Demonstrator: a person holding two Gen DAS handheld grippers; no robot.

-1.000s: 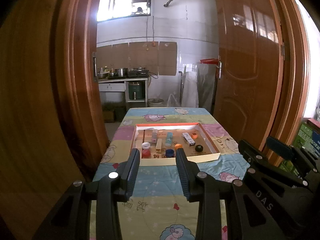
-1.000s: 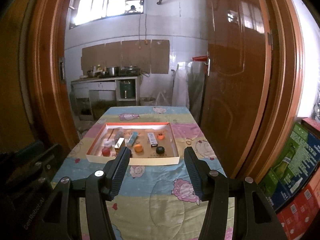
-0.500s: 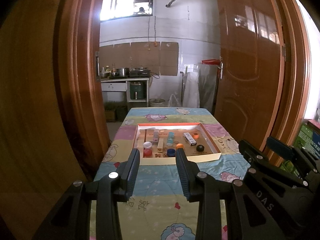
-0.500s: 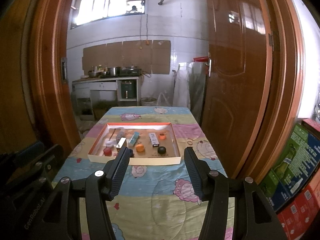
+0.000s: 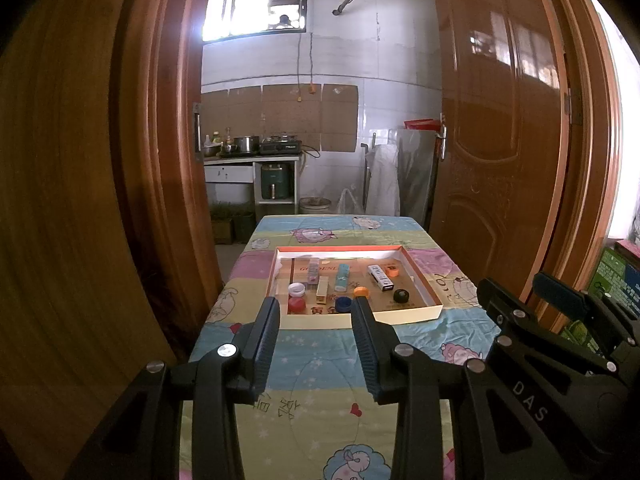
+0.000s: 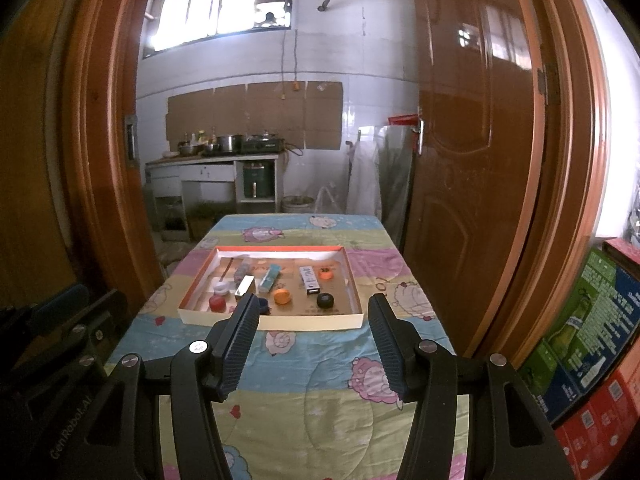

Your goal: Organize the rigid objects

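A shallow cardboard tray with an orange rim sits on the far half of the table. It holds a white cap, a red cap, a blue cap, an orange cap, a black cap, a white box, a teal box and a cream box. My left gripper hangs open and empty over the near cloth, short of the tray. My right gripper is also open and empty, wider apart, before the tray with its black cap and orange cap.
A cartoon-print cloth covers the table. Wooden door leaves flank both sides. Stacked printed cartons stand on the floor at the right. A kitchen counter with pots stands at the back wall.
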